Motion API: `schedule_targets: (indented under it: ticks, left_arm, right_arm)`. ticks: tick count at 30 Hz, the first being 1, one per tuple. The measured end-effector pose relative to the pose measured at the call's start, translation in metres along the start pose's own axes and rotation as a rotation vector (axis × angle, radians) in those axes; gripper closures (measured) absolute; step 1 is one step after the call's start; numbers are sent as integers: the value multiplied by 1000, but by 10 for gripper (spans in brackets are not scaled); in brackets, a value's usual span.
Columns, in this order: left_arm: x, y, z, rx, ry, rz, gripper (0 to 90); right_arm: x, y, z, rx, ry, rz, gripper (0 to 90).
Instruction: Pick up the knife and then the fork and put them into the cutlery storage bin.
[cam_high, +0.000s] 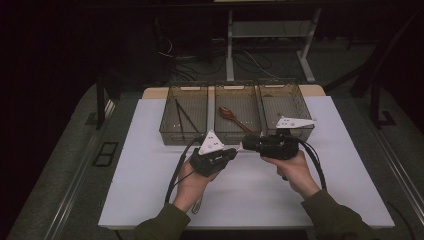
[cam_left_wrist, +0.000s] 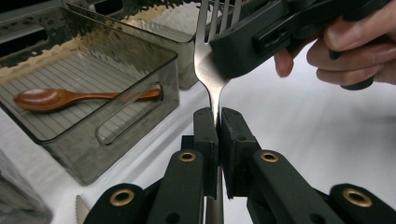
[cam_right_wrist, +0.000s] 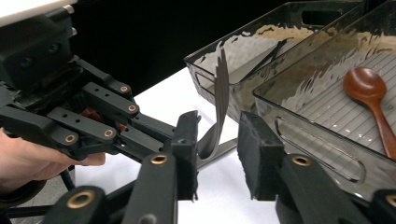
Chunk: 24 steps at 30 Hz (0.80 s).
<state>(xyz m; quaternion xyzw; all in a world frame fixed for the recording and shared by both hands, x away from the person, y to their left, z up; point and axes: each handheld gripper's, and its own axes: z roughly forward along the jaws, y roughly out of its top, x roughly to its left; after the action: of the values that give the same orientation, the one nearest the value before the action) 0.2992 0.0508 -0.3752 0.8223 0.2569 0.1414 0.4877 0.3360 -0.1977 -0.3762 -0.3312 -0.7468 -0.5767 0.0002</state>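
A metal fork (cam_left_wrist: 208, 70) stands upright between my two grippers, above the white board in front of the trays. My left gripper (cam_left_wrist: 218, 119) is shut on the fork's handle just below the neck. My right gripper (cam_right_wrist: 217, 135) reaches in from the right, its jaws on either side of the fork's head (cam_right_wrist: 219, 93). A gap shows between the fork and the right-hand pad (cam_right_wrist: 254, 144), so it is not clamped. In the high view the left gripper (cam_high: 234, 151) and the right gripper (cam_high: 245, 144) meet nose to nose.
Three clear trays stand side by side at the back. The left tray (cam_high: 167, 131) holds dark chopsticks (cam_high: 182, 117), the middle one a wooden spoon (cam_high: 232, 116), and the right tray (cam_high: 300, 107) sits behind my right gripper. A serrated knife tip (cam_left_wrist: 80, 207) lies on the white board (cam_high: 150, 195).
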Motion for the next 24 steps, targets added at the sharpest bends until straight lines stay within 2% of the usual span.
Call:
schedule_targets:
  ticks: [5, 6, 8, 9, 13, 16, 20, 24]
  left_arm:
    - [0, -2, 2, 8, -8, -8, 847]
    - [1, -2, 3, 4, -16, -20, 843]
    - [1, -2, 2, -2, -27, -19, 825]
    - [1, -3, 1, -3, -28, -18, 777]
    - [8, -9, -5, -24, -50, -47, 614]
    - [14, -17, -9, -19, -54, -42, 538]
    - [20, -28, -16, -9, -50, -63, 468]
    - [27, -41, -25, 10, -63, -84, 397]
  right_arm:
    - [0, 0, 4, -20, 10, 7, 839]
    - [0, 1, 4, -26, 16, 4, 852]
    - [1, 3, 3, -27, 16, -3, 855]
    - [1, 4, 2, -31, 8, -9, 856]
    - [-9, 12, -12, -43, -41, -17, 857]
    - [-20, 19, -27, -57, -91, -8, 857]
    - [-35, 32, -49, -78, -157, -4, 857]
    - [-50, 48, -71, -93, -216, -7, 857]
